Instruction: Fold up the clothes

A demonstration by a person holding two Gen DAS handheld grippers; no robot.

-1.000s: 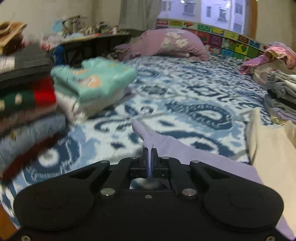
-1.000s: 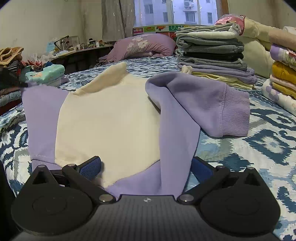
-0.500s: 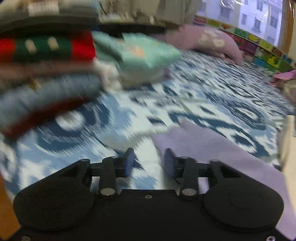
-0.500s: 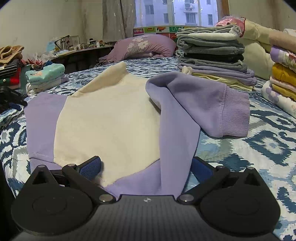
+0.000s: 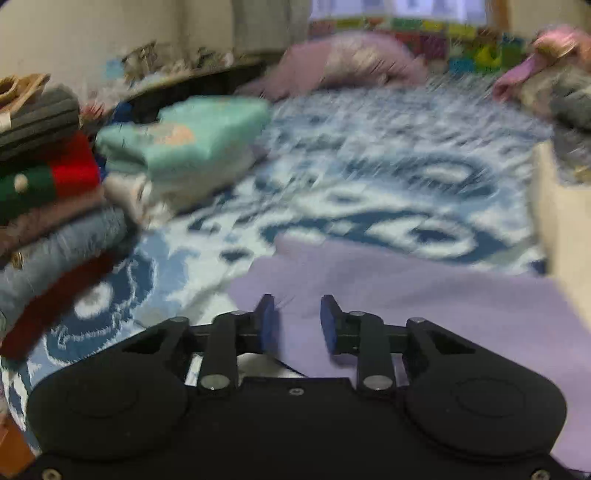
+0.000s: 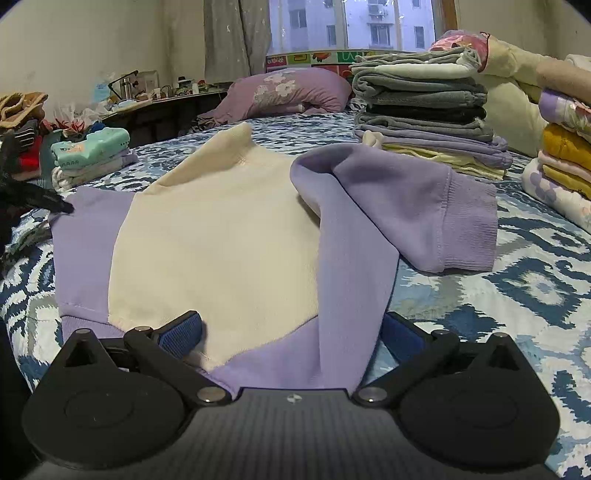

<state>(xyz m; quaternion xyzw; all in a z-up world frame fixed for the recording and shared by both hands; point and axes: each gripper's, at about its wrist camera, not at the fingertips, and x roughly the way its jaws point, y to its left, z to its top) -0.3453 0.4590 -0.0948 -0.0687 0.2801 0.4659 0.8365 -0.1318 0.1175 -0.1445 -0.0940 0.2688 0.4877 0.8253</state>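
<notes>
Left tongs (image 5: 294,320): black frame, blue pads, jaws parted with a clear gap, holding nothing, poised over the lilac edge of the sweatshirt (image 5: 406,295); this view is smeared by motion blur. Right tongs (image 6: 291,334): jaws spread wide, one blue pad on each side of the sweatshirt's (image 6: 221,236) near hem, which lies between them; whether the pads touch the cloth cannot be told. Sweatshirt: cream body with lilac side panels and sleeves, spread flat on the bed (image 6: 517,288), whose cover is patterned blue and white. Right sleeve (image 6: 413,206): folded back over the garment's edge, ribbed cuff resting on the cover beside the body. Stack of folded clothes (image 6: 424,107), greys, black, lilac and pale yellow: on the bed beyond the sleeve. Second stack (image 6: 565,155), yellow, pink and floral white: at the far right edge of the bed. Mint-green folded garment (image 5: 184,136) on top of pale folded items: on the bed's left side, well apart from the sweatshirt. Taller pile (image 5: 44,192) of grey, red-and-green, blue and dark red pieces: just beside it, nearer the left tongs. Purple pillow (image 6: 291,92) with white flowers: at the head of the bed, under the window (image 6: 351,26).
</notes>
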